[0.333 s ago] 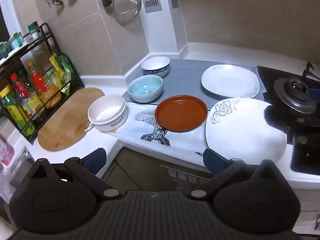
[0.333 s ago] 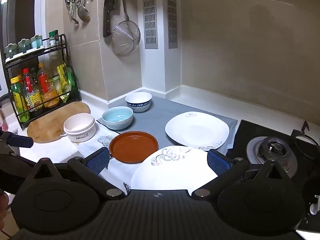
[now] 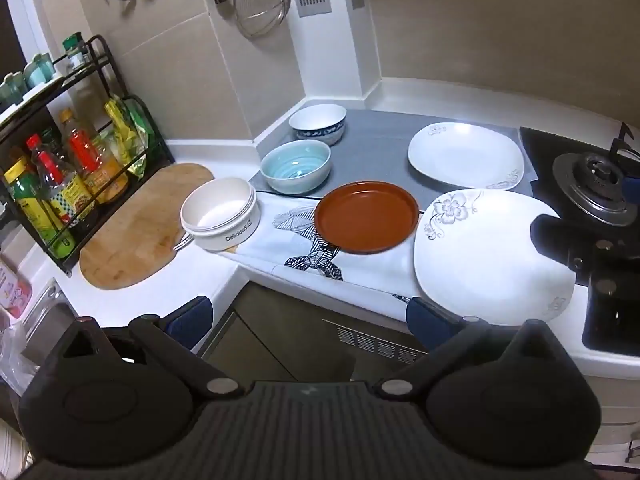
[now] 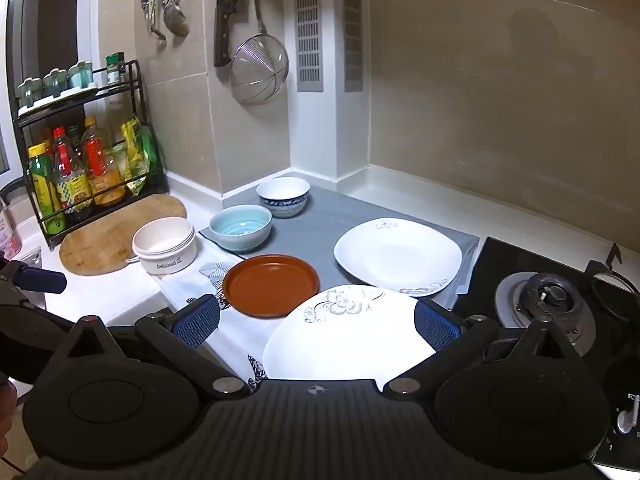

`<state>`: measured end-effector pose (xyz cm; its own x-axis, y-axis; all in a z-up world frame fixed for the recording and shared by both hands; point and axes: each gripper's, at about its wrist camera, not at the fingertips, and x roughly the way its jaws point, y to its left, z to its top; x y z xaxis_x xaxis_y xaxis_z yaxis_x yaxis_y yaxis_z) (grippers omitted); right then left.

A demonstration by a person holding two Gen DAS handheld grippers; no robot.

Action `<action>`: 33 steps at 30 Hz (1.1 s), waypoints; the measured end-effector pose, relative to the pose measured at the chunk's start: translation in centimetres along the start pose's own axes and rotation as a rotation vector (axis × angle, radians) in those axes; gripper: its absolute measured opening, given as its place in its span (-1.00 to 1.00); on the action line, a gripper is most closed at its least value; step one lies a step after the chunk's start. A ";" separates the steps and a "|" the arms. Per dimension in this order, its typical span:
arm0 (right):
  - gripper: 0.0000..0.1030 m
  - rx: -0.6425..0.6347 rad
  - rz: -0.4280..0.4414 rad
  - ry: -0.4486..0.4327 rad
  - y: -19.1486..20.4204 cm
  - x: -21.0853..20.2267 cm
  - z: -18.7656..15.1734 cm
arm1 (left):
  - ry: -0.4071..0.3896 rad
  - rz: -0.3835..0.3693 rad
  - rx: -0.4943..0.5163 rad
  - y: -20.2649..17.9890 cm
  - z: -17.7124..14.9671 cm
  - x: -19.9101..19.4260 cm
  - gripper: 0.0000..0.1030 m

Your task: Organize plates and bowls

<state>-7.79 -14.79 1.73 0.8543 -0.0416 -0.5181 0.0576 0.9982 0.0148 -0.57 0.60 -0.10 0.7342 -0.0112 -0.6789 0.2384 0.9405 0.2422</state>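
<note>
Six dishes sit on the counter, and the brown plate (image 3: 366,216) serves as the landmark among them. Just right of it lies the near white flowered plate (image 3: 492,256), its rim touching or all but touching the brown one. Behind that, on the grey mat (image 3: 372,148), rests the far white plate (image 3: 466,156). Left and behind the brown plate stands the pale blue bowl (image 3: 296,166), and further back the blue-patterned bowl (image 3: 318,123). Left of the brown plate, on the edge of the printed cloth (image 3: 308,248), stands the white bowl (image 3: 219,214) marked "Delicious", beside the wooden cutting board (image 3: 136,228).

The left gripper (image 3: 308,320) hovers in front of the counter edge, well short of the brown plate, its fingers spread wide and empty. The right gripper (image 4: 316,322) hangs over the near white flowered plate (image 4: 348,336), fingers spread to either side of it, clamping nothing.

Against the earlier frames, no dish has shifted. The left wrist view has changed slightly: the right gripper's dark body (image 3: 560,236) now intrudes over the flowered plate's right edge, where before only the stove (image 3: 600,188) showed. The right wrist view looks the same.
</note>
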 end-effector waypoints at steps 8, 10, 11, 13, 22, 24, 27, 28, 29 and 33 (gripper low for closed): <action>1.00 -0.023 0.004 0.033 0.4 0.8 0.1 | 0.024 -0.017 -0.016 1.2 -0.1 0.5 1.00; 1.00 -0.025 0.004 0.034 0.4 1.2 0.2 | 0.037 -0.020 -0.017 0.9 0.7 1.3 1.00; 1.00 -0.027 0.003 0.035 0.4 1.3 0.3 | 0.039 -0.024 -0.016 1.0 0.8 1.4 1.00; 1.00 -0.030 0.001 0.041 0.6 1.5 0.6 | 0.043 -0.027 -0.013 1.1 1.1 1.7 0.99; 1.00 -0.032 -0.012 0.048 1.2 2.4 1.1 | 0.045 -0.031 -0.006 1.7 1.9 2.6 0.99; 1.00 -0.034 -0.012 0.050 1.3 2.6 1.2 | 0.044 -0.033 -0.004 1.7 2.1 2.8 0.99; 1.00 -0.034 -0.018 0.050 1.2 2.6 1.4 | 0.041 -0.036 0.003 1.6 2.4 3.0 0.99; 1.00 -0.033 -0.020 0.050 1.2 2.6 1.4 | 0.040 -0.037 0.006 1.5 2.5 3.1 0.99; 1.00 -0.031 -0.023 0.051 1.2 2.6 1.4 | 0.039 -0.038 0.008 1.5 2.5 3.1 0.99; 1.00 -0.026 -0.031 0.053 1.1 2.5 1.4 | 0.035 -0.045 0.013 1.2 2.7 3.2 0.99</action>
<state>-4.85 -13.90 1.60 0.8237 -0.0713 -0.5626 0.0700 0.9973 -0.0239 3.77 0.78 -0.09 0.7000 -0.0410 -0.7129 0.2788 0.9348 0.2199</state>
